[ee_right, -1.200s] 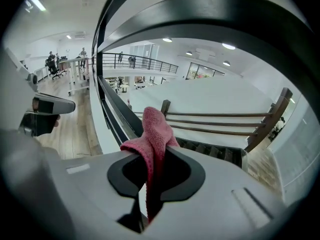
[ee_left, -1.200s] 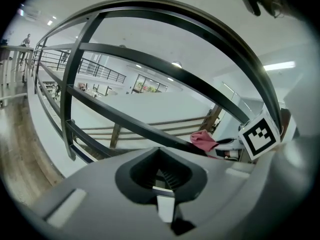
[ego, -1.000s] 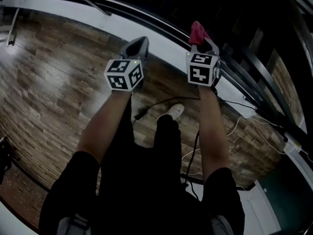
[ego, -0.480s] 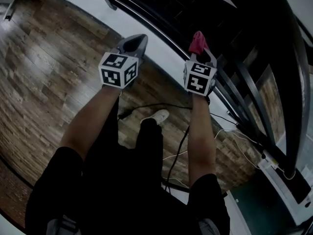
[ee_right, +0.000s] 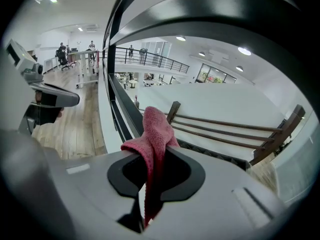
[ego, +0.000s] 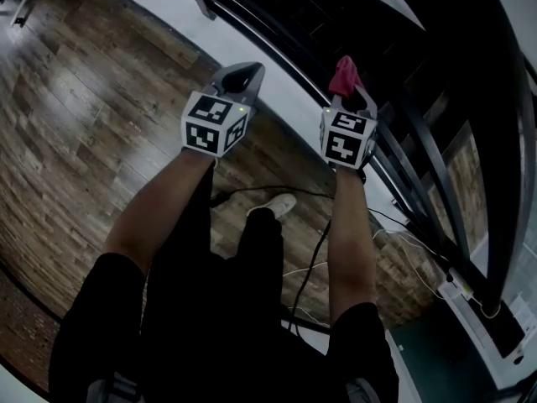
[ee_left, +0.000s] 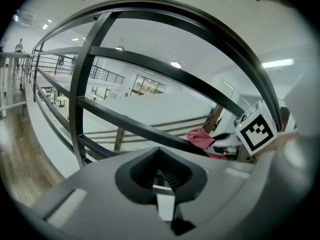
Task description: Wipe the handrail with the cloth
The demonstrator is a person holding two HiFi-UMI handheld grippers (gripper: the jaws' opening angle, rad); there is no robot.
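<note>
A red cloth (ego: 345,75) sticks up from my right gripper (ego: 349,91), whose jaws are shut on it; in the right gripper view the cloth (ee_right: 156,134) hangs down through that gripper (ee_right: 149,194). The black handrail (ee_right: 225,11) arches close above and ahead of it, apart from the cloth. In the head view the handrail (ego: 502,124) runs down the right side. My left gripper (ego: 237,75) is held beside the right one, shut and holding nothing (ee_left: 161,184), facing the black railing bars (ee_left: 150,64). The cloth (ee_left: 201,138) shows at its right.
Below lies a wooden plank floor (ego: 75,124) with black and white cables (ego: 302,267) and a white shoe (ego: 279,206). A white ledge (ego: 277,82) runs under the railing. A power strip (ego: 460,290) lies at the lower right. The person's legs fill the lower middle.
The head view has swung toward the railing, so the handrail looms larger at the right. Both grippers stay raised side by side, the cloth still in the right one.
</note>
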